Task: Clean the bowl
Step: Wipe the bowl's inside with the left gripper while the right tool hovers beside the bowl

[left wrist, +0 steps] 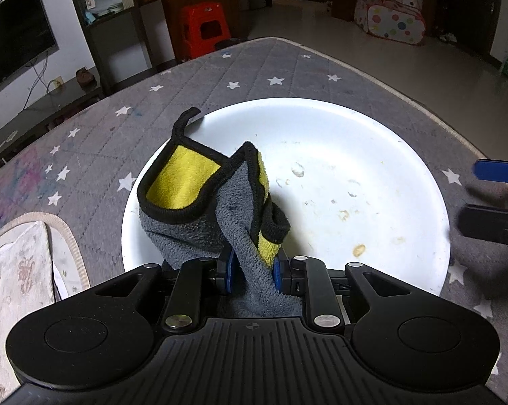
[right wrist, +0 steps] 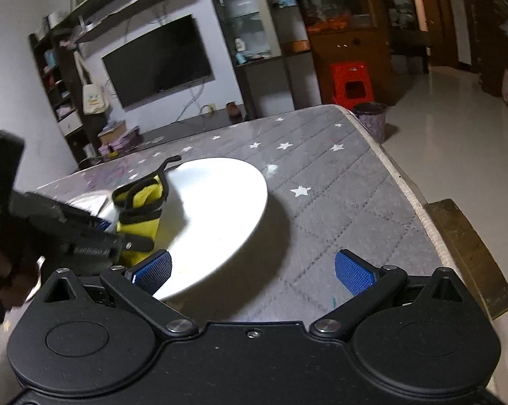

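Observation:
A wide white bowl (left wrist: 321,168) with small food stains and water drops sits on a grey star-patterned table cover (left wrist: 186,77). My left gripper (left wrist: 253,270) is shut on a grey and yellow cloth (left wrist: 206,202) with black trim, held over the bowl's near left part. In the right wrist view the bowl (right wrist: 220,202) lies ahead, and the cloth (right wrist: 139,209) hangs at its left side. My right gripper (right wrist: 254,270) is open and empty, its left pad over the bowl's near rim. Its fingers (left wrist: 490,168) show at the right edge of the left wrist view.
A patterned cloth or cushion (left wrist: 21,270) lies at the table's near left. The table edge (right wrist: 406,185) runs along the right, with a wooden chair back (right wrist: 466,253) beside it. A red stool (left wrist: 205,27) and a purple bin (right wrist: 372,119) stand beyond the far edge.

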